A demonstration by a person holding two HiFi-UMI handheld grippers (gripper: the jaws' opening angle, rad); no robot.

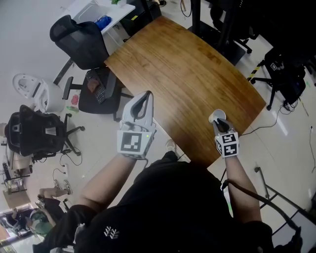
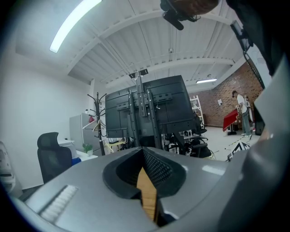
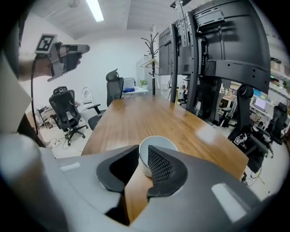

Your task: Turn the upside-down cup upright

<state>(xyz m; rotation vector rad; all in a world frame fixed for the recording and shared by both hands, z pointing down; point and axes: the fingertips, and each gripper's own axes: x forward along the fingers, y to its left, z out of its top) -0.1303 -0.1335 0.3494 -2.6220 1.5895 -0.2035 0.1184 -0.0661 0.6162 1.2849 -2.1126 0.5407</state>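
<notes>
A white cup point(image 1: 216, 116) stands on the wooden table point(image 1: 182, 74) near its front right corner. In the right gripper view the cup point(image 3: 157, 144) is mouth up, its pale inside showing. My right gripper point(image 3: 143, 152) points down at it with the jaws a little apart: the cup's near wall sits in the gap, and the right finger point(image 3: 159, 165) reaches over the rim. I see no pad pressing on it. My left gripper point(image 1: 145, 96) hovers at the table's left edge, level, its jaws together and empty; its own view shows the left gripper point(image 2: 142, 149) shut above a sliver of table.
Black office chairs point(image 1: 79, 39) and a white desk point(image 1: 98, 10) stand left of the table. A rack of dark screens point(image 3: 217, 41) rises beyond the far side. The person's body is at the near edge. Cables and chair bases point(image 1: 284, 74) lie at the right.
</notes>
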